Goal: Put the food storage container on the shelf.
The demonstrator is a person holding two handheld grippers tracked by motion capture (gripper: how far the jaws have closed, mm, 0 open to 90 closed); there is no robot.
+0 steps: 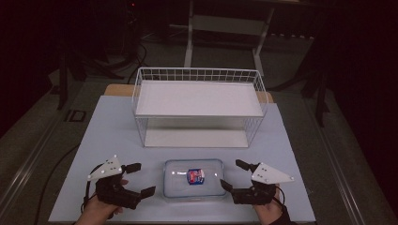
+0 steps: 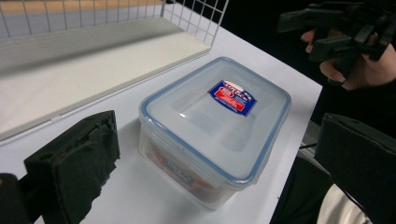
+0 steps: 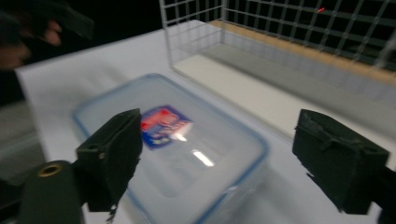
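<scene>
The box [image 1: 195, 178] is a clear plastic container, rectangular with rounded corners, closed by a translucent lid with a blue seal line along its rim. A red and blue label sits on the lid's middle; the lid surface is smooth and glossy with a shallow recessed panel. It stands flat on the worktop [image 1: 112, 136], near the front edge, midway between the side edges, lid up. Its long axis runs parallel to the front edge.

The left gripper [image 1: 139, 179] stands just left of the box, jaws spread wide, nothing between them. The right gripper [image 1: 233, 175] stands just right of it, jaws released and apart, clear of the box. Both carry black, rough foam-like pads [image 2: 74, 163].

Behind the box stands a white wire rack [image 1: 199, 105] with two flat matte shelves.
</scene>
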